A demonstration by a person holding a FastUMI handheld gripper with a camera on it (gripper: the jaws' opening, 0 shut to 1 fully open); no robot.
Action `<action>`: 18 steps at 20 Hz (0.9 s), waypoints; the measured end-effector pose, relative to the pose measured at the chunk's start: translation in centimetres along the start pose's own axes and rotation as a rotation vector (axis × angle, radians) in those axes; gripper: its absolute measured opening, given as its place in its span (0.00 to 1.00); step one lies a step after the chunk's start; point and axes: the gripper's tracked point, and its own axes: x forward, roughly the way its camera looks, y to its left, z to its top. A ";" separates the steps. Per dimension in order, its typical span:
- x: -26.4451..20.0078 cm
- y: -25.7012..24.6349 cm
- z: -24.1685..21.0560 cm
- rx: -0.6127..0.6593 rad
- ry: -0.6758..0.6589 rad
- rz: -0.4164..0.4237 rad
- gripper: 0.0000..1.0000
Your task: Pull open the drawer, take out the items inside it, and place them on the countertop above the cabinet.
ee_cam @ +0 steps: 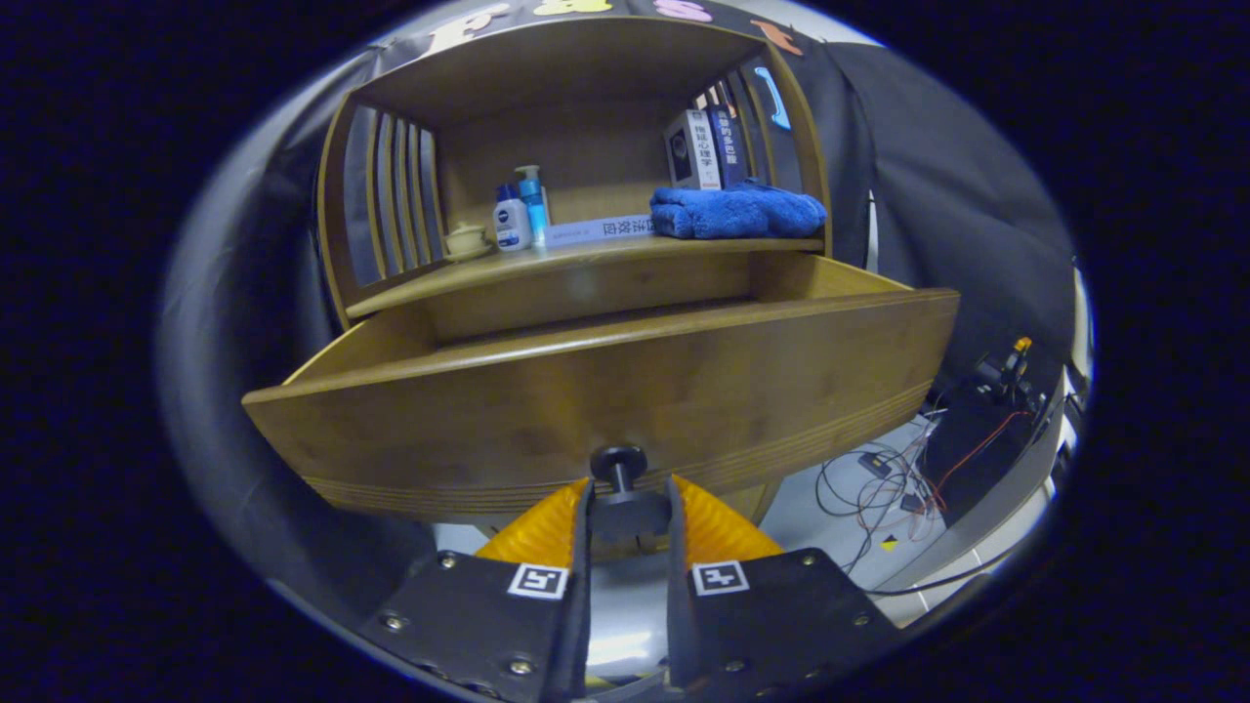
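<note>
Drawer (605, 391): bamboo-grain wood, curved front, pulled out below the tabletop (586, 262); one round dark knob (618, 459); contents hidden behind the front. Claw (630, 513): pinching the knob's stem, one finger each side. Tabletop: one folded fluffy blue towel (737, 212); two plastic bottles (520, 210); one small cup (467, 239); one flat book (598, 229), upright books (708, 146) behind the towel. Cables (889, 478) on pale floor.

smooth satin wooden drawer (605, 391), matt dark knob (618, 459), fluffy blue cloth towel (737, 213)

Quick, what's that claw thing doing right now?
Gripper: closed on the drawer knob, both fingers pressing it; drawer pulled open.
</note>
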 end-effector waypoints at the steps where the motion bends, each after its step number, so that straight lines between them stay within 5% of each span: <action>1: 0.0 0.2 -0.1 0.008 -0.006 0.014 0.32; 9: -1.7 0.5 0.6 -0.042 -0.020 0.017 0.48; 18: -2.9 1.5 11.2 -0.057 -0.142 -0.066 0.50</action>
